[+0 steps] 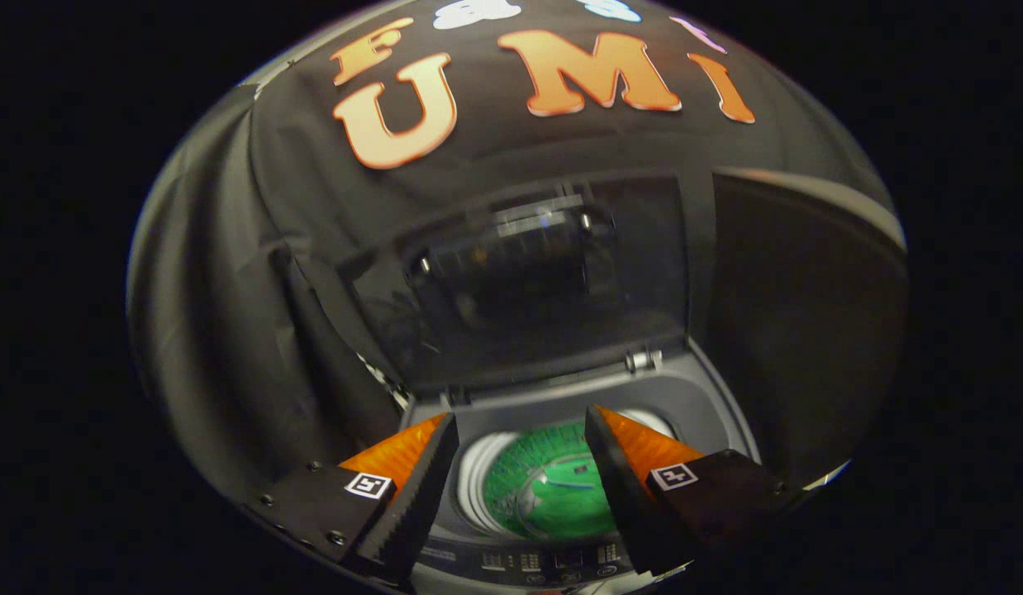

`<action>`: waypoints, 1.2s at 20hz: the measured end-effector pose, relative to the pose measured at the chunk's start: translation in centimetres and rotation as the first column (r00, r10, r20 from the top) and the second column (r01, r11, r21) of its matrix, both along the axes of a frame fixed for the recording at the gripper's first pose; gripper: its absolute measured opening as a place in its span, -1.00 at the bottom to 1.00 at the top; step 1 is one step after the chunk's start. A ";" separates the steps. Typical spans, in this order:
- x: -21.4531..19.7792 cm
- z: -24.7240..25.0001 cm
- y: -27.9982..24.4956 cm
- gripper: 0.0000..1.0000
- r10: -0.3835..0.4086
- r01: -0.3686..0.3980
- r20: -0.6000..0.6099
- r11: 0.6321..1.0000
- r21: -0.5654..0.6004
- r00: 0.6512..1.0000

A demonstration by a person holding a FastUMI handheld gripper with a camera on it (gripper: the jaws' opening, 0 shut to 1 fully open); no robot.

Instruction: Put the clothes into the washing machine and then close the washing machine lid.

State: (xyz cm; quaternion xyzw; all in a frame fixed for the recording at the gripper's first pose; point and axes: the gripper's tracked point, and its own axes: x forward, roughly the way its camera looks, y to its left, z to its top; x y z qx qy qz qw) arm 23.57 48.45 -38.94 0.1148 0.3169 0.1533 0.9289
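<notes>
A grey top-loading washing machine point(693, 405) stands just ahead of my fingers. Its dark glass lid point(528, 281) is raised upright behind the tub opening. A green garment point(553, 487) lies down inside the drum, seen through the gap between my fingers. My gripper point(520, 421) hangs above the opening, open, with nothing between its fingers. The machine's control panel point(544, 562) runs along the near edge, below the fingers.
Black cloth walls close in behind and to the left of the machine. A dark panel with a pale top edge point(809, 330) stands to the right of the lid. The lid's hinges point(644, 359) sit at the back rim of the tub.
</notes>
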 end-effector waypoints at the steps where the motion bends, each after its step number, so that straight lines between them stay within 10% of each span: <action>1: 1.1 2.2 0.2 0.96 0.010 -0.010 0.027 1.000 0.000 1.000; 8: 10.5 13.0 0.7 0.96 0.009 -0.012 0.188 1.000 0.012 0.982; 16: 19.9 8.8 -0.2 0.97 0.005 0.016 0.164 0.992 -0.127 0.986; 24: 20.2 7.4 -1.2 0.97 -0.009 0.051 0.244 0.984 -0.168 0.970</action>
